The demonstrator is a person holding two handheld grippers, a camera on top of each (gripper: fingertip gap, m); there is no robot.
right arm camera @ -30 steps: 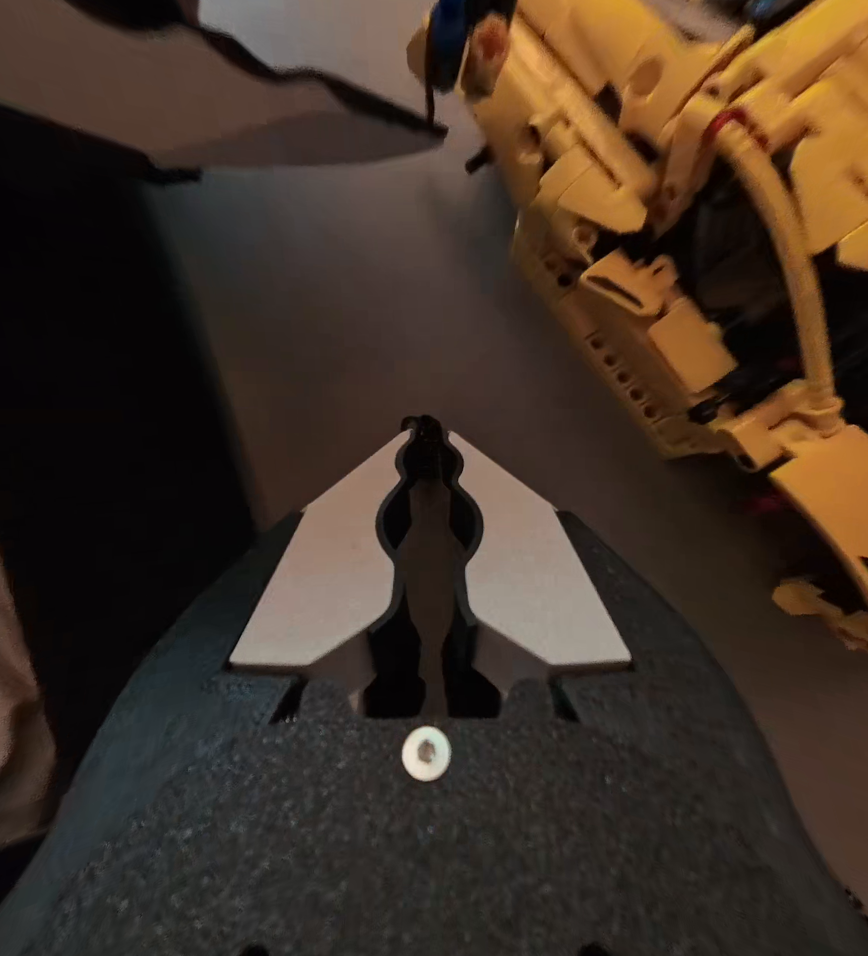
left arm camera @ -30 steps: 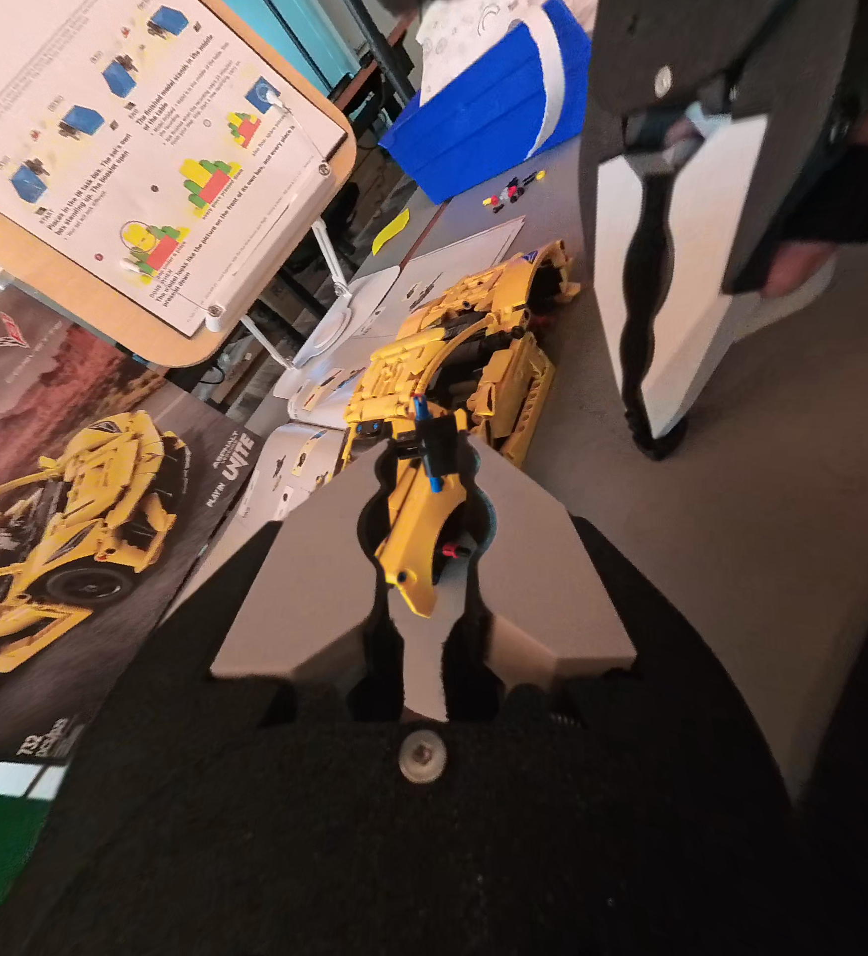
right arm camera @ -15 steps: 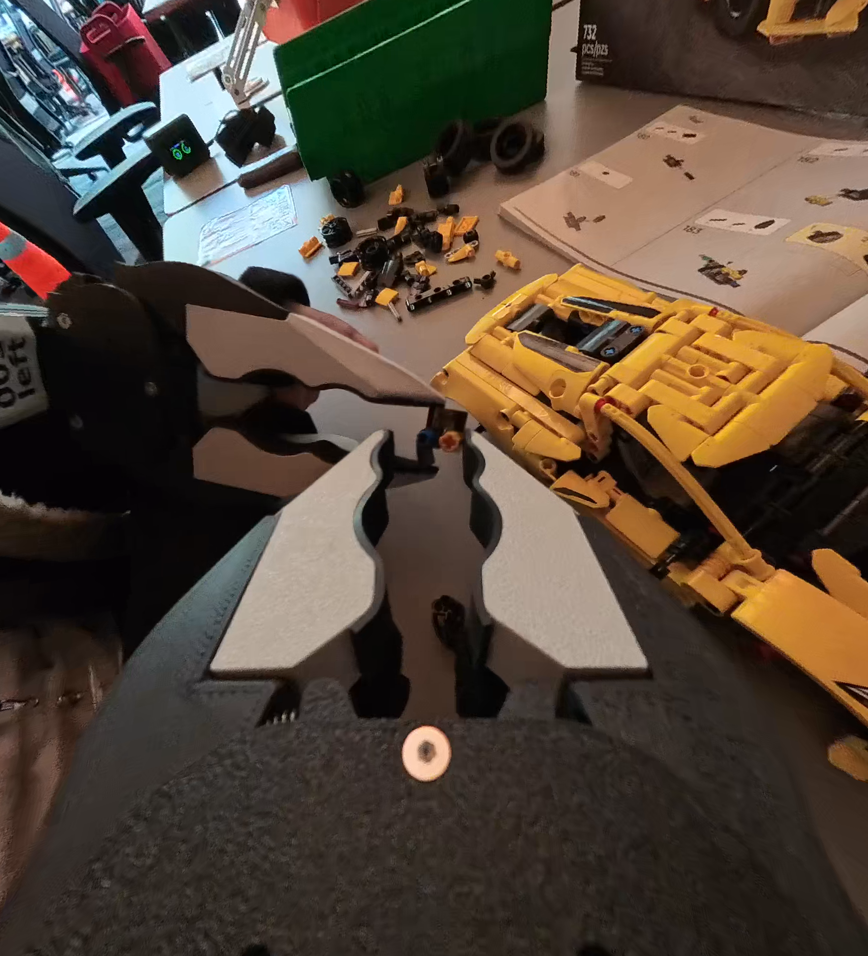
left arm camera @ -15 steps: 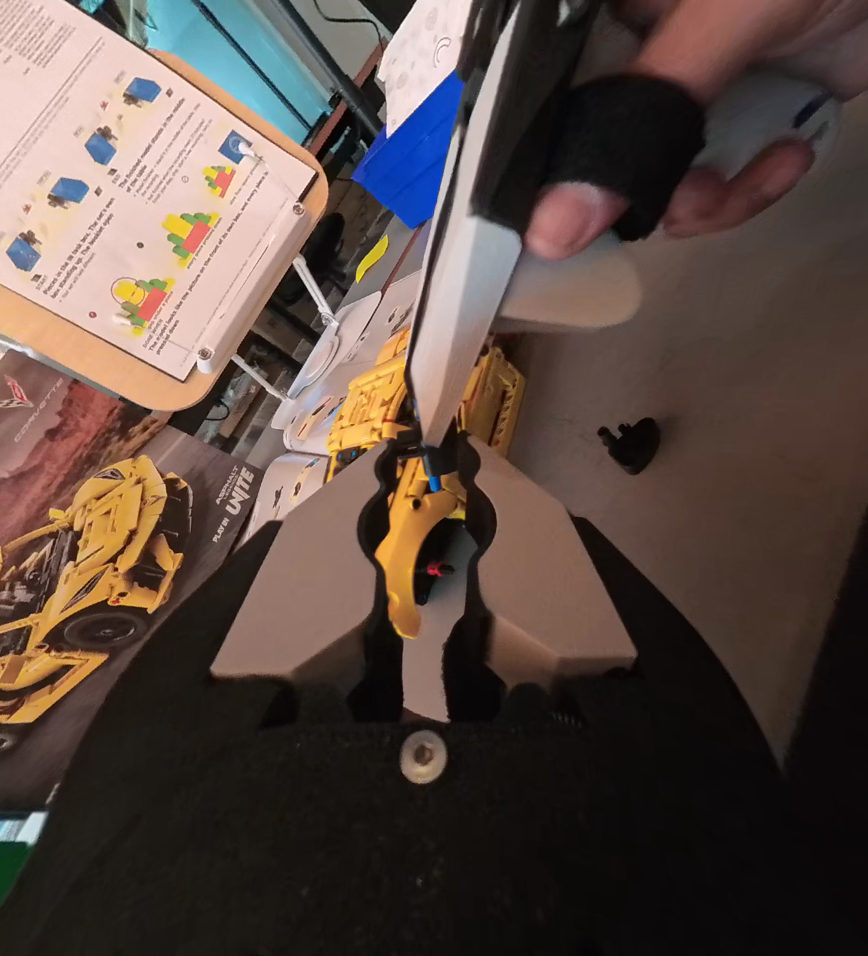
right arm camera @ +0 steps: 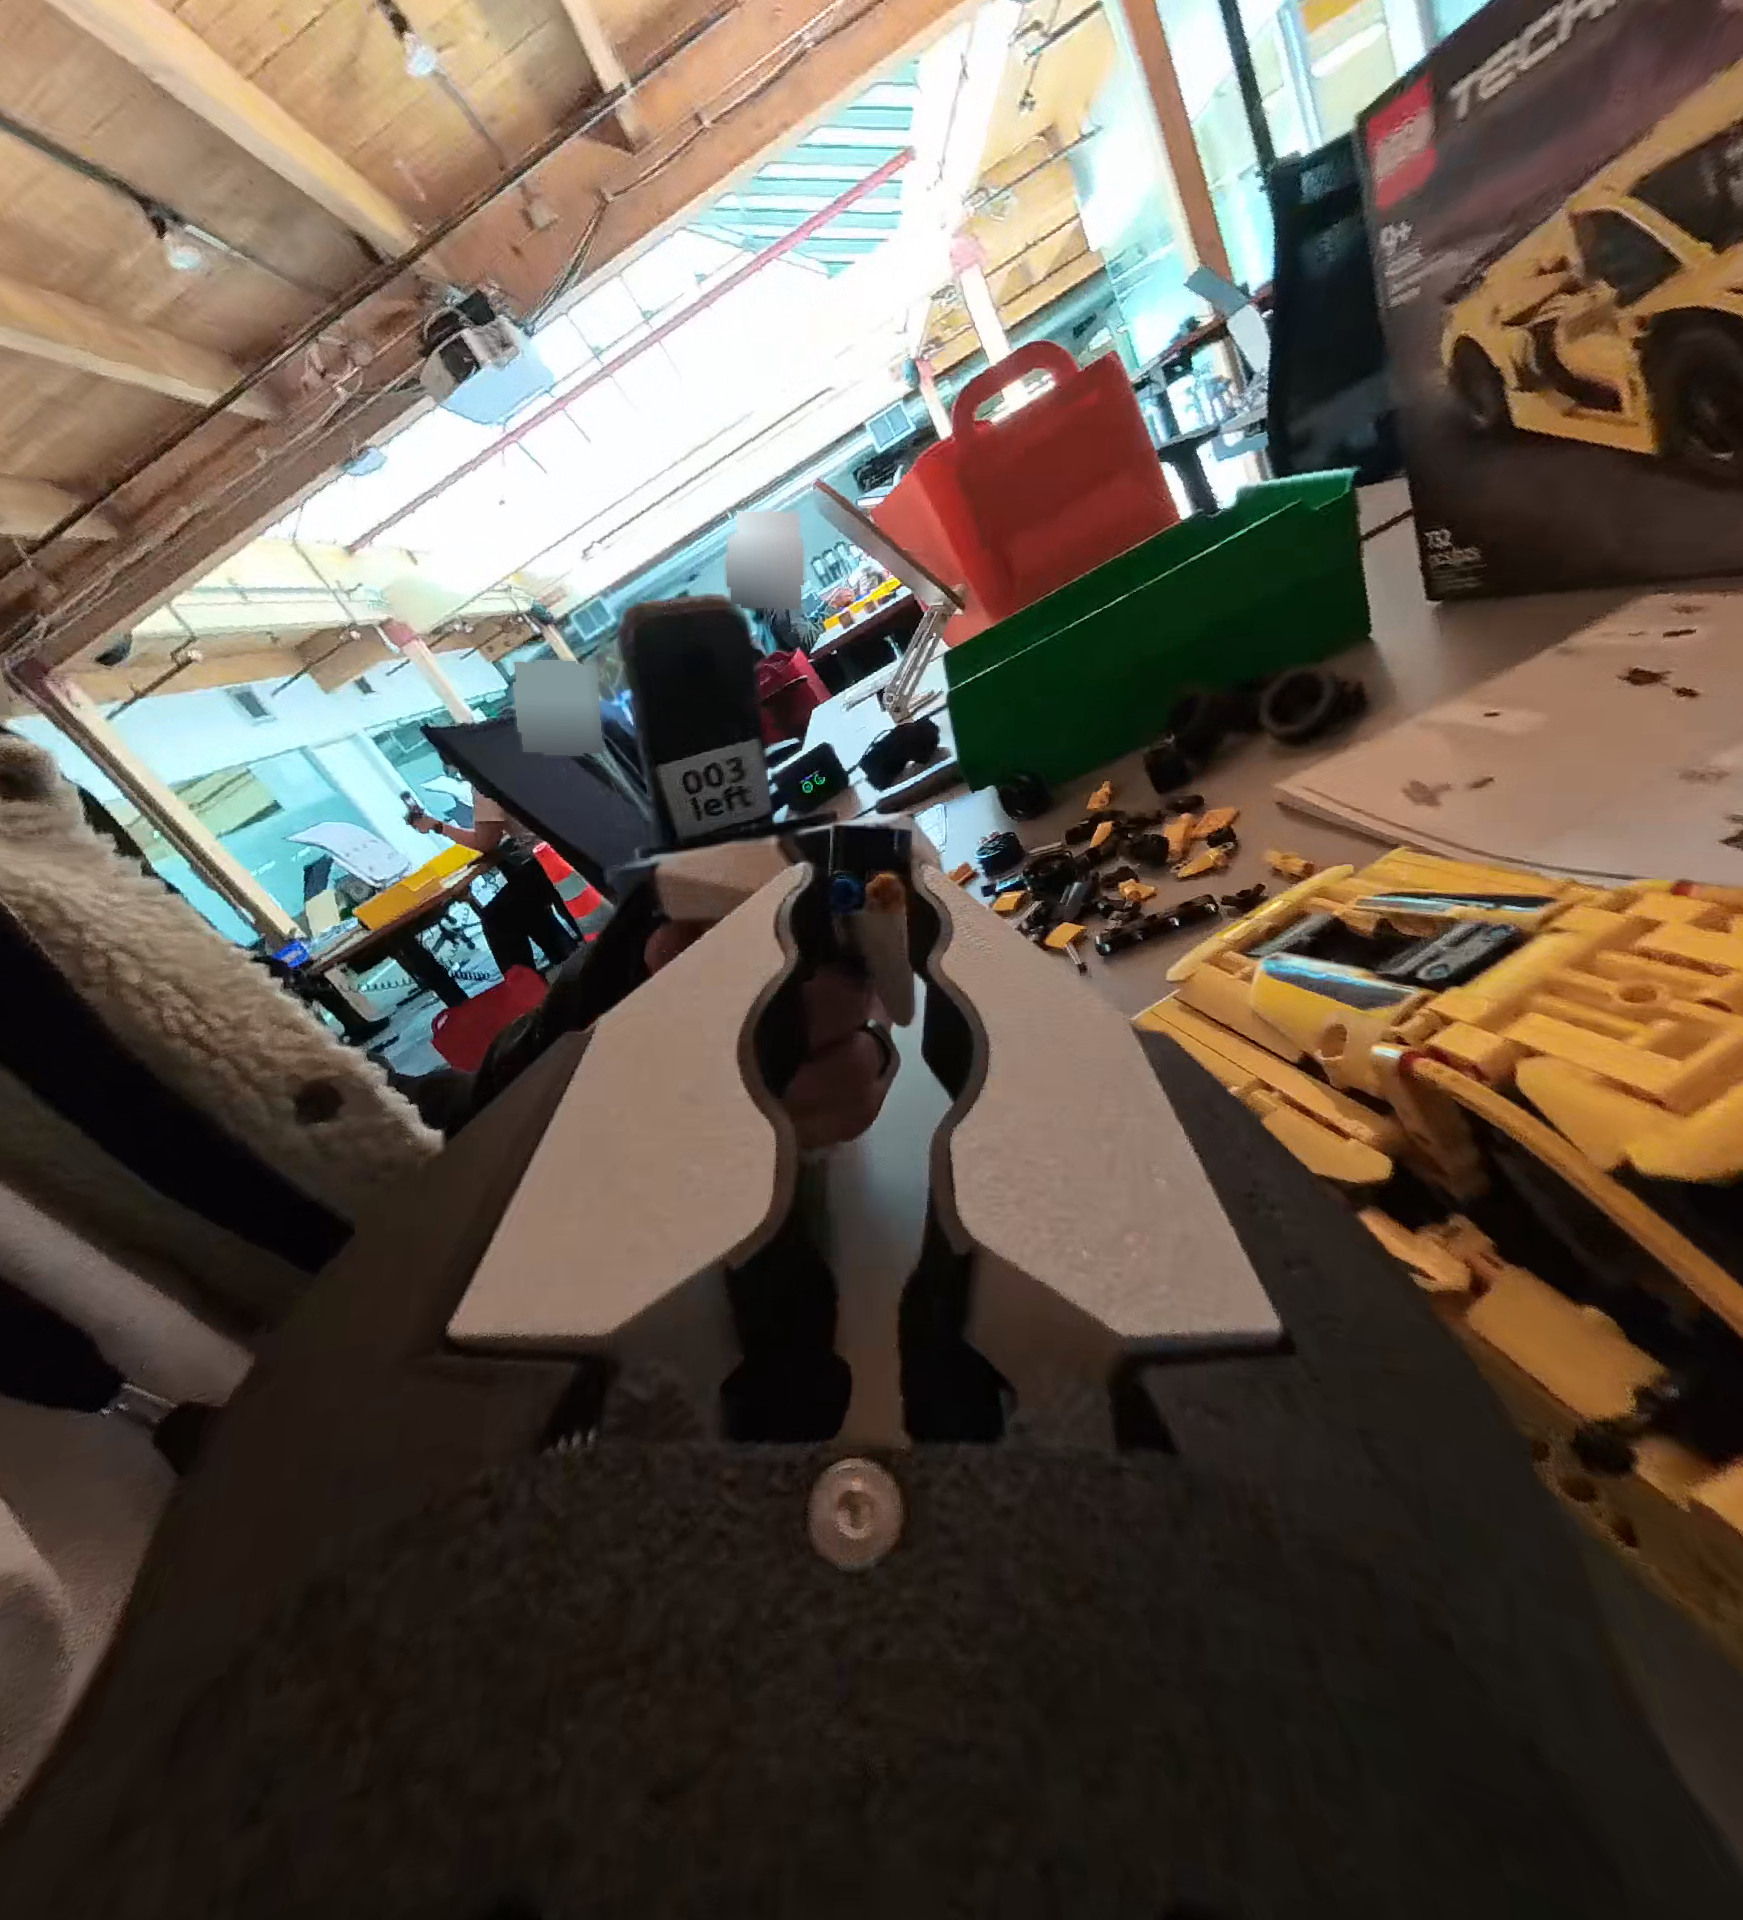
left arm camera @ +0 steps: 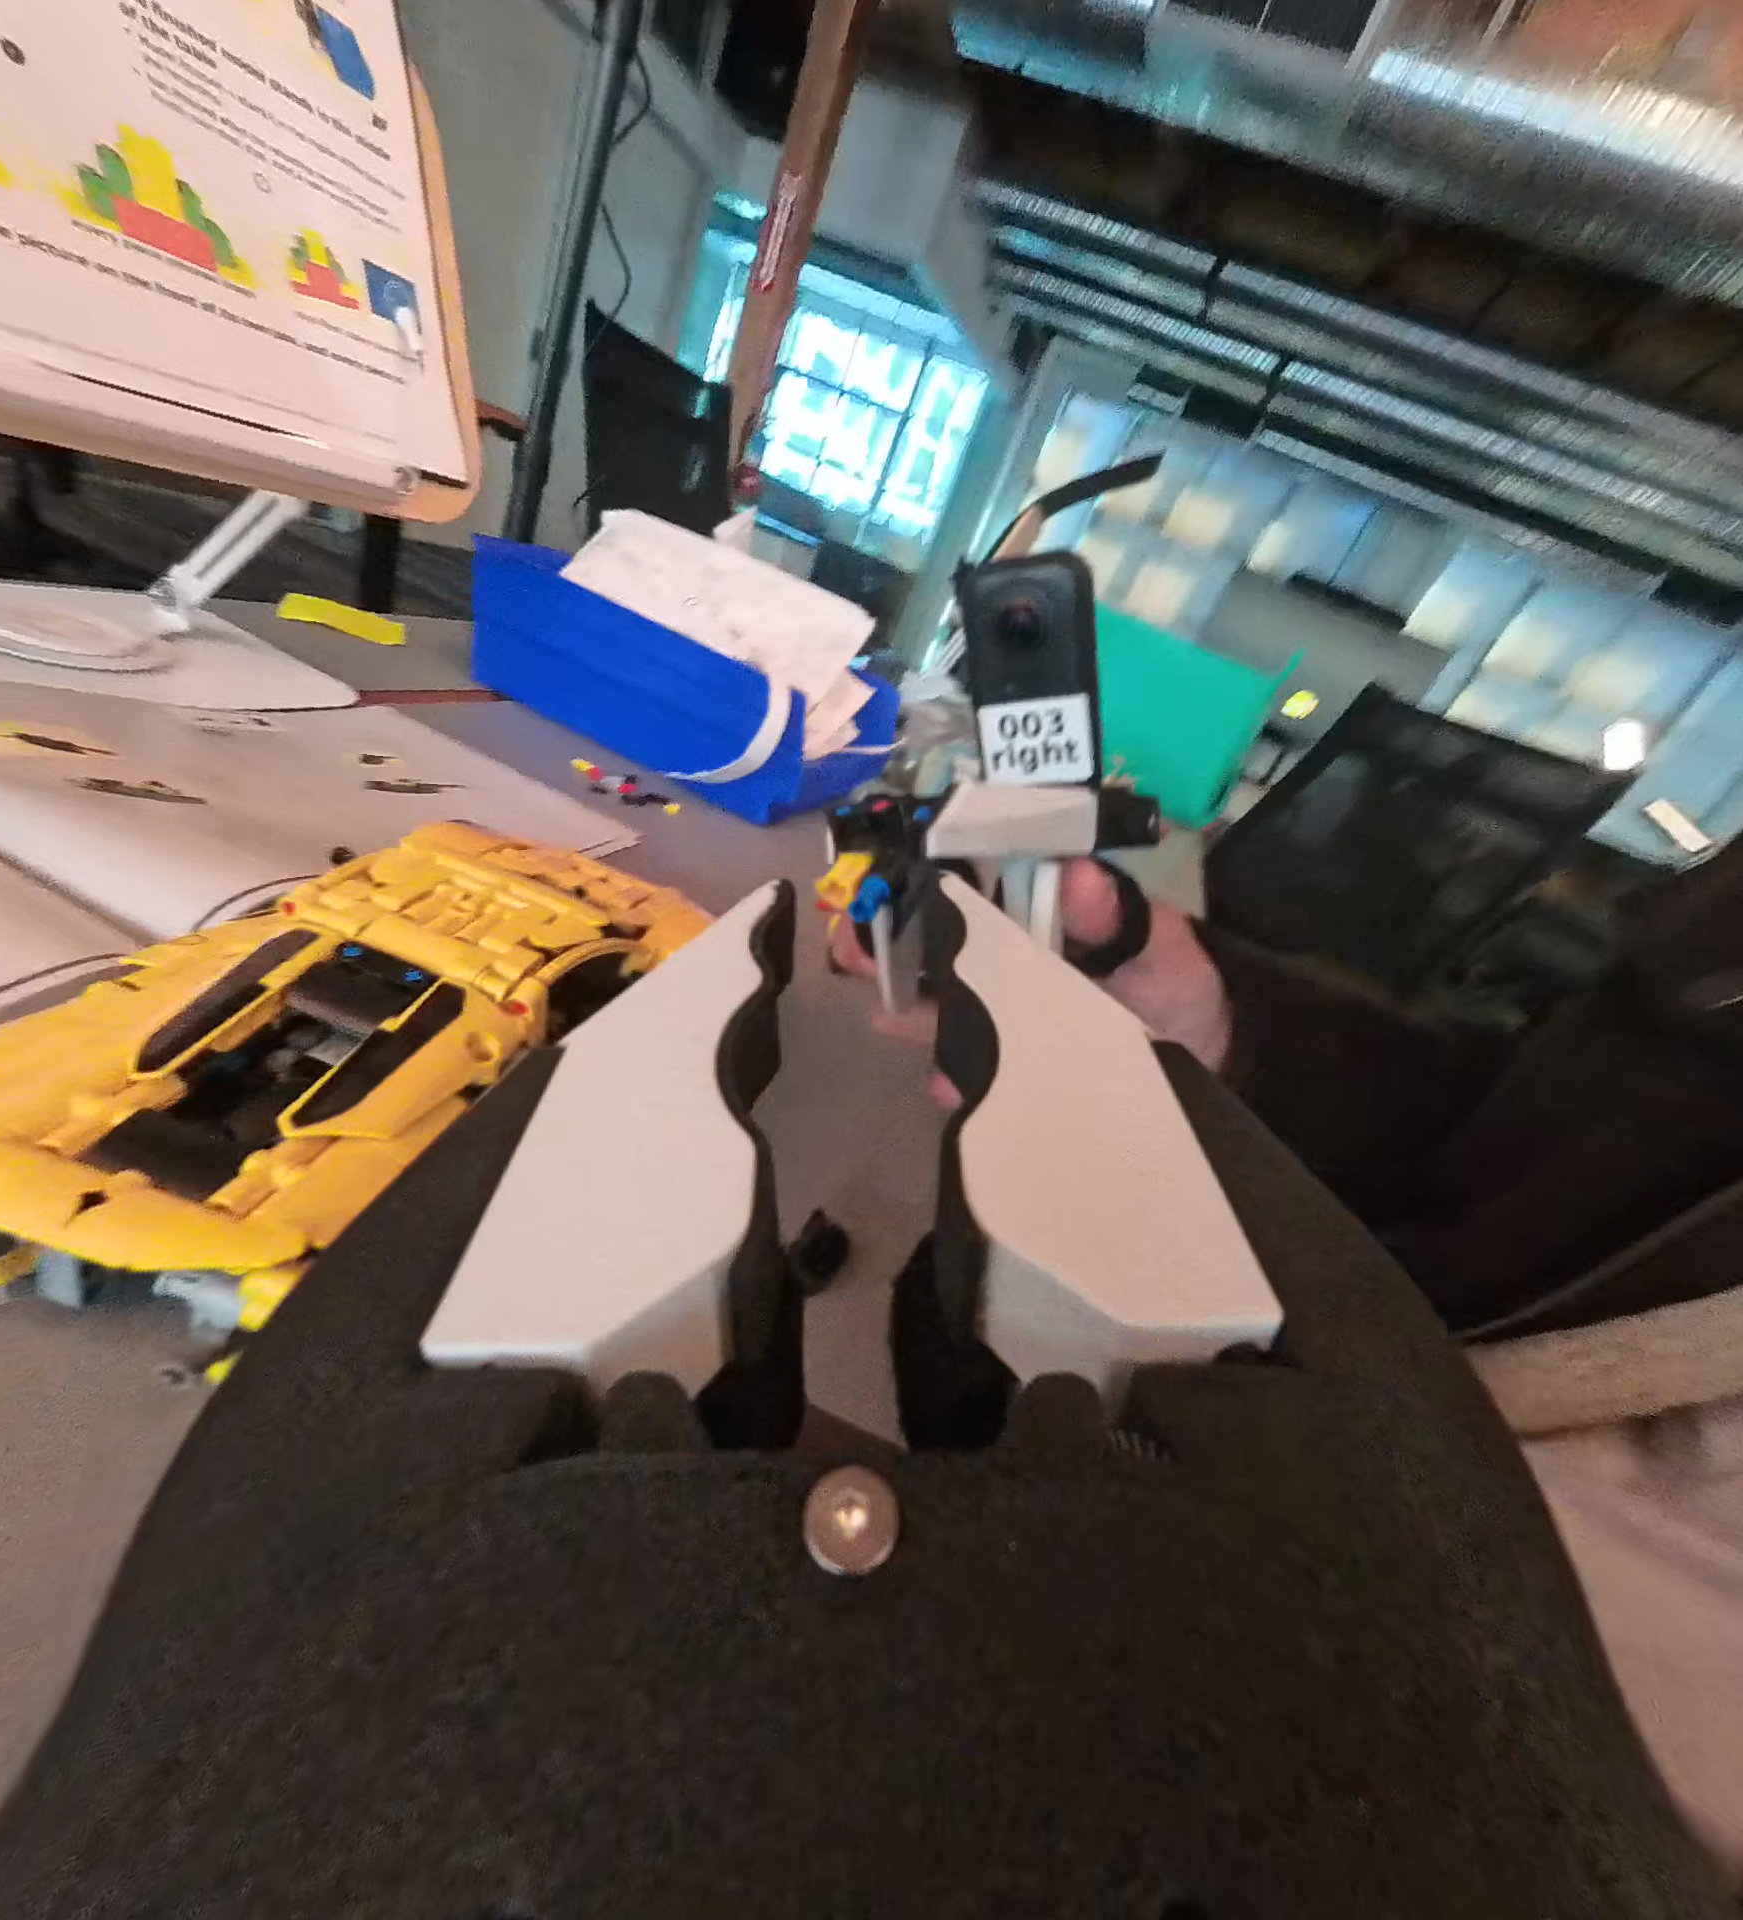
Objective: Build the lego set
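Small sub-assembly (left arm camera: 846,881) of yellow, black and blue parts is off the table (left arm camera: 36,1455), in the air, right where the two grippers meet tip to tip.

Left gripper (left arm camera: 862,909): jaws partly apart, sub-assembly between the tips. Contact with the pads is not resolvable, so I cannot tell whether it is clamped.

Right gripper (right arm camera: 864,878): jaws partly apart, same piece between the tips. Grip cannot be told here either.

A small black part (left arm camera: 817,1247) lies alone on the table below the grippers.

Yellow car model (left arm camera: 306,1029) sits on the table just beside the grippers, next to the open instruction booklet (left arm camera: 223,769). Loose parts (right arm camera: 1127,883) are scattered beyond the car, in front of a green bin (right arm camera: 1158,644). The set box (right arm camera: 1594,312) stands upright behind the booklet. A blue bin (left arm camera: 628,686) holding papers is towards the table's opposite end.
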